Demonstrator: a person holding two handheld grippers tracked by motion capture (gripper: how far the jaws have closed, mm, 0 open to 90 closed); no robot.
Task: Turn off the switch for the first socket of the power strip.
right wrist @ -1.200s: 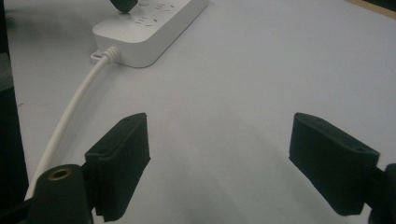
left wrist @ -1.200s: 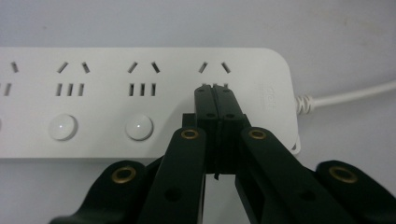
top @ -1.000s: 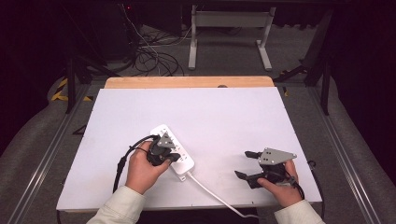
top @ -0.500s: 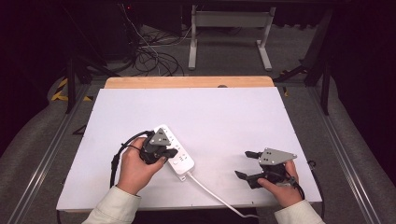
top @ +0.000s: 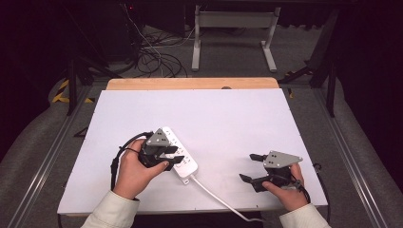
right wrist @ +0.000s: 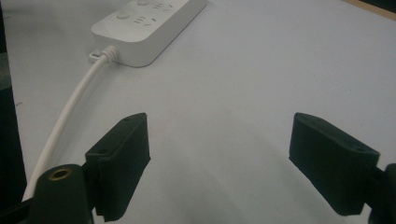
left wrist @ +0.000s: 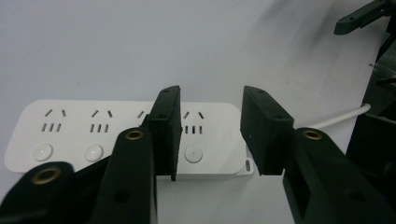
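On the left half of the white bench (top: 228, 114), the left hand-held gripper (top: 172, 160) hangs directly above the white power strip (top: 182, 156). Its jaws have just been opening and now stand released, part-way apart, with nothing between the pads; in the left gripper view the strip (left wrist: 93, 135) lies flat below them, untouched. The strip's long axis runs diagonally in the high view, from upper left down to lower right, and the gripper's jaws cross that axis near the cord end, over the last socket and its round button (left wrist: 193, 153). The white cord (top: 218, 197) leaves that lower right end and trails toward the bench's near edge. Farther right, well apart from the strip, the right hand-held gripper (top: 252, 167) rests low over bare bench with its jaws spread wide and empty. It faces the strip (right wrist: 149, 23), whose cord end points back at it. The left hand is plainly the nearer one, so any regrasp probably falls to it.
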